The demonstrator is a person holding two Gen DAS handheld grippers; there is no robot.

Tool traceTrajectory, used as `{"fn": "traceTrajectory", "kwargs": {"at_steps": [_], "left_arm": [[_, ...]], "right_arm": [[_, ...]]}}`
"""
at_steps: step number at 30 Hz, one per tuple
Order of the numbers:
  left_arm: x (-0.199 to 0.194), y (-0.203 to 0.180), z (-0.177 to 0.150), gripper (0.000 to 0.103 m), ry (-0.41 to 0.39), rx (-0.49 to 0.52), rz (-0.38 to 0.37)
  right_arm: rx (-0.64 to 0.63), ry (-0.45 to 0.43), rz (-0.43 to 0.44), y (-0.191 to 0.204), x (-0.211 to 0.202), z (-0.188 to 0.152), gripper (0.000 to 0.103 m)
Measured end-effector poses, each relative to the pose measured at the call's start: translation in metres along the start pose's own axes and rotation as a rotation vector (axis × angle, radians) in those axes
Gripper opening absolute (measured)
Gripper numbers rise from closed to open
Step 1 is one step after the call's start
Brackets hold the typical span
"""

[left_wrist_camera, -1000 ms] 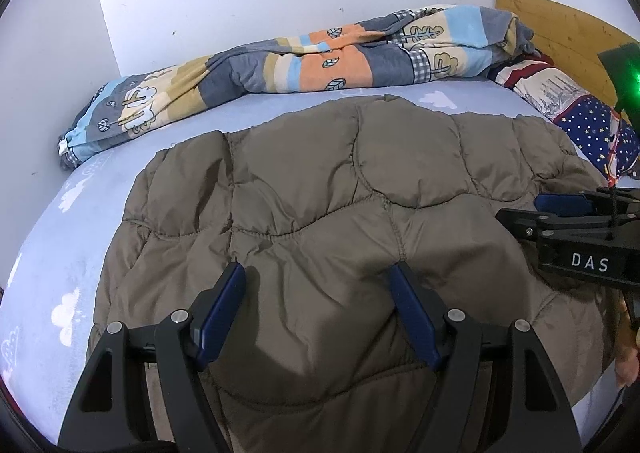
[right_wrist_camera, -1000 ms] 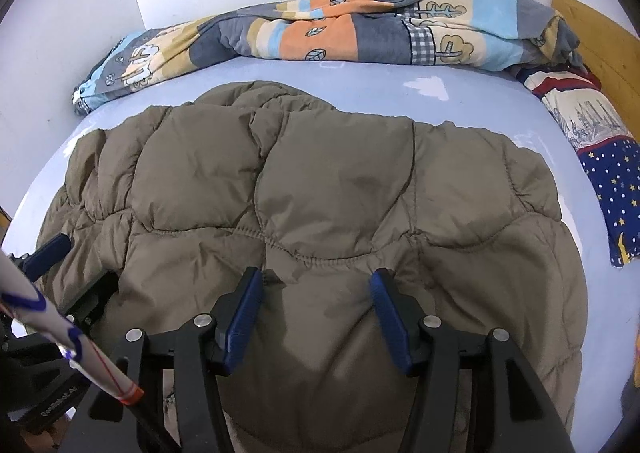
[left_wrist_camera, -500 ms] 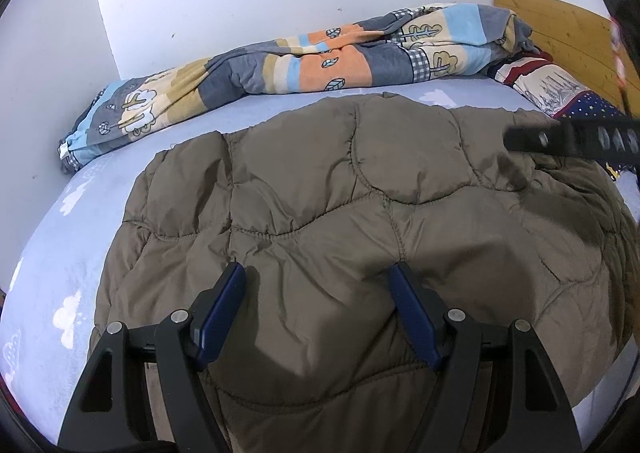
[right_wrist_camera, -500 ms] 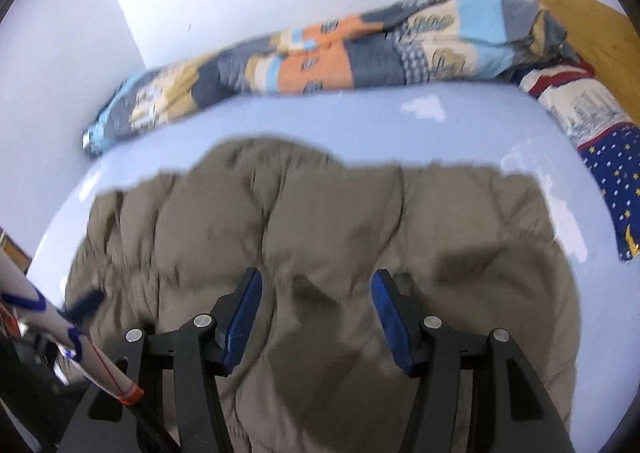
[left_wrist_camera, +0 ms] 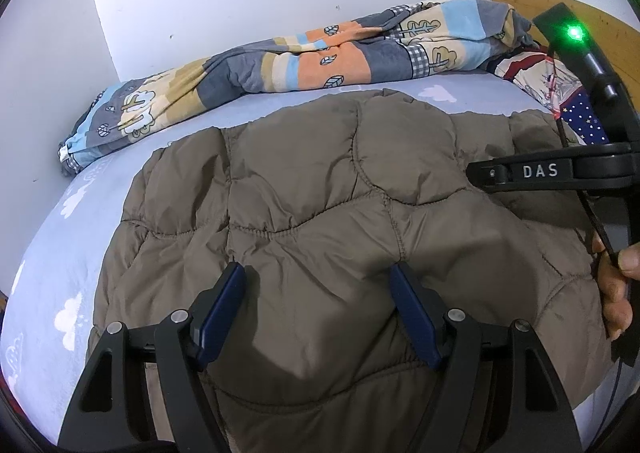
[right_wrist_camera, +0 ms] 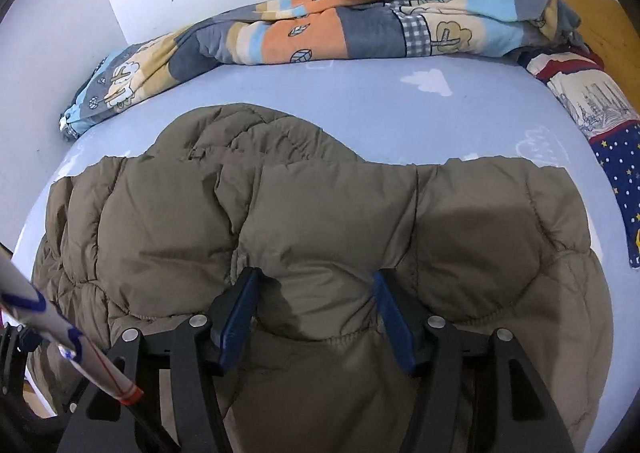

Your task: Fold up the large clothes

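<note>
A large olive-brown quilted jacket (left_wrist_camera: pixel 320 181) lies spread on a light blue bed sheet (left_wrist_camera: pixel 60 237), its hood (right_wrist_camera: pixel 240 129) toward the wall. My left gripper (left_wrist_camera: pixel 318 313) sits at the jacket's near edge. Its blue pads (left_wrist_camera: pixel 224 309) stand wide and press on a thick puff of the fabric. To its right my right gripper (right_wrist_camera: pixel 316 313) pinches another bulge of the jacket (right_wrist_camera: pixel 320 221), and creases run out from its pads (right_wrist_camera: pixel 390 317). In the left wrist view the right gripper's black body (left_wrist_camera: pixel 540 171) and a person's hand (left_wrist_camera: pixel 616 285) show at the right edge.
A rolled patchwork quilt (left_wrist_camera: pixel 300 57) lies along the white wall at the far side of the bed. A star-patterned pillow (right_wrist_camera: pixel 616 157) and a wooden headboard (right_wrist_camera: pixel 592 9) are at the right. A white striped pole (right_wrist_camera: pixel 60 337) crosses the right wrist view's lower left.
My right gripper has shifted across the jacket, whose right part now bunches and whose far edge sits nearer in the right wrist view. The left gripper has not moved.
</note>
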State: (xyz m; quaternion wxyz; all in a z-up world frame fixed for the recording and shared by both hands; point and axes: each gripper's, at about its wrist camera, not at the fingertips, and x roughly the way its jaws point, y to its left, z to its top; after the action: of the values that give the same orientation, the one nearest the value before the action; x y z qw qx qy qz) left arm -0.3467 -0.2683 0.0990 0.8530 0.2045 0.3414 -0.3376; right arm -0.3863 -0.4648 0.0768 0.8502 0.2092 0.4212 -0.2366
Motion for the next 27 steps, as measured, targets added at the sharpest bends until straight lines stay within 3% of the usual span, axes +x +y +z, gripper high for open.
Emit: {"fn": "traceTrajectory", "kwargs": {"at_steps": [7, 11, 14, 17, 21, 27], "left_arm": [[-0.003, 0.006, 0.005, 0.074, -0.008, -0.029, -0.026], [-0.004, 0.026, 0.015, 0.074, -0.027, -0.076, -0.008], [0.011, 0.048, 0.017, 0.074, 0.030, -0.144, 0.017], [0.031, 0.061, 0.013, 0.074, 0.110, -0.217, -0.013], [0.041, 0.060, 0.015, 0.074, 0.120, -0.195, 0.000], [0.023, 0.070, 0.012, 0.074, 0.105, -0.263, -0.037]], "right_arm": [[-0.003, -0.074, 0.028, -0.005, -0.038, -0.005, 0.065], [0.000, -0.103, -0.007, -0.019, -0.055, -0.007, 0.063], [0.009, -0.061, -0.035, -0.034, -0.052, -0.010, 0.045], [0.018, 0.009, -0.059, -0.045, -0.036, -0.017, 0.044], [0.004, 0.029, -0.079, -0.048, -0.025, -0.018, 0.045], [0.049, -0.001, -0.060, -0.049, -0.039, -0.017, 0.045]]}}
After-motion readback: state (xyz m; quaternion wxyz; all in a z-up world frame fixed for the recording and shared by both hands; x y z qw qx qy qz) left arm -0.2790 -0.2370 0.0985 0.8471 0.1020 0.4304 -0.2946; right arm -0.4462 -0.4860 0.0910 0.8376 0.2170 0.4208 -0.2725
